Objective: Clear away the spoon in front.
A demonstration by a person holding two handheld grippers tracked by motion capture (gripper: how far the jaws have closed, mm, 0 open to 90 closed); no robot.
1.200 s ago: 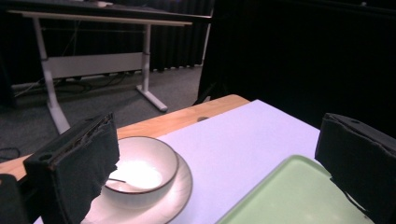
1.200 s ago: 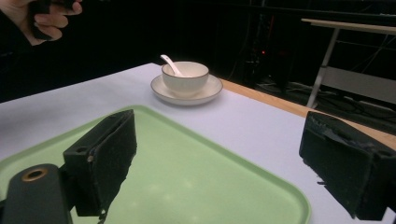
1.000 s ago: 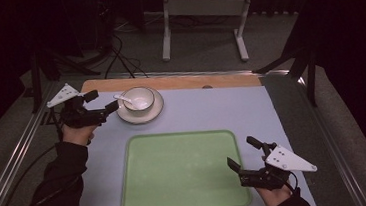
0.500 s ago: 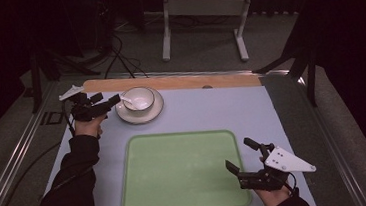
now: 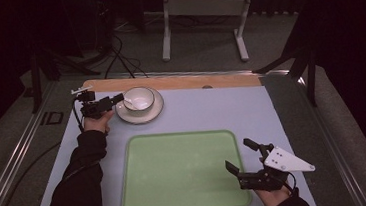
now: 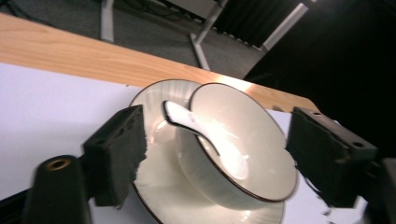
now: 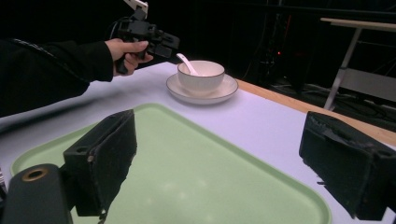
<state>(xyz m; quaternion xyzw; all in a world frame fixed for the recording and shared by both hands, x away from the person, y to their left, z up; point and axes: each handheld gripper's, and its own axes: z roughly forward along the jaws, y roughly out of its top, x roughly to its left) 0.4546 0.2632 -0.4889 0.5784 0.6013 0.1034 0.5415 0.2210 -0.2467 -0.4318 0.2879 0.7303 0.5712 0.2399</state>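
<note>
High view, lower right of the frame: we find the right gripper (image 5: 239,161) at the near right corner of the green tray (image 5: 182,171), jaws apart and holding nothing, in the same place it held in the two earlier pictures. In the right gripper view the jaws stand wide on either side of the bare tray (image 7: 196,172).

The change lies farther off, at upper left. The left gripper (image 5: 119,97) has advanced from beside the saucer (image 5: 140,115) until its tips reach the saucer's left rim, and the hand behind it has rolled. We judge this to be the approach to a grasp; no contact can be confirmed.

Left gripper view confirms the jaws are spread, one on each side of the bowl (image 6: 243,149), with the saucer (image 6: 154,182) beneath. Neither pad visibly touches the crockery.

Condition of the items: the bowl (image 5: 138,99) is cream with a thin dark rim line and sits upright and centred on the matching saucer at the far left of the mat, just short of the wooden table edge (image 5: 179,81). A white spoon (image 6: 196,130) lies inside, its handle over the rim toward the left gripper. Nothing has been lifted; the tray stands empty, so transfer has not begun.
</note>
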